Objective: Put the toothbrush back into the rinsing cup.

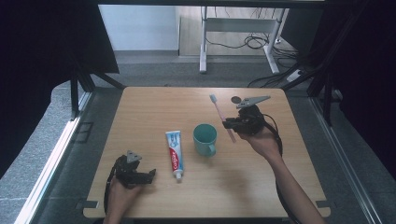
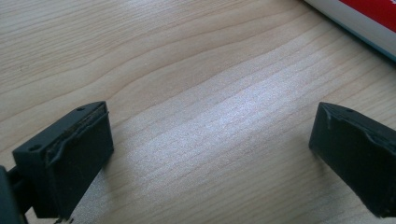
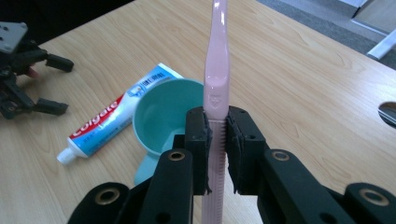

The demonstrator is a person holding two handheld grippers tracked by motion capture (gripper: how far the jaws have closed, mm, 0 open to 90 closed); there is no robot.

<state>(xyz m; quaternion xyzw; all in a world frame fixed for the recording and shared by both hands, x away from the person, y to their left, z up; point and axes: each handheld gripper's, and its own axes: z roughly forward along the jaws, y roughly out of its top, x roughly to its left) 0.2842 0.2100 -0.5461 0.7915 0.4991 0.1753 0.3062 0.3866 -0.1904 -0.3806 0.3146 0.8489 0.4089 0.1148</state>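
The right gripper clamps the pink toothbrush by its handle, lifted just right of the teal cup. Insertion into the cup remains. The left gripper rests open, near-left, beside the toothpaste.

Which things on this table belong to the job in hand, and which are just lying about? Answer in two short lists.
In the job:
- pink toothbrush, clamped in the right claw
- teal cup, just beside that claw, probably where the brush is headed

Lying about:
- toothpaste tube, flat on the table, untouched
- left claw, open and idle over bare wood
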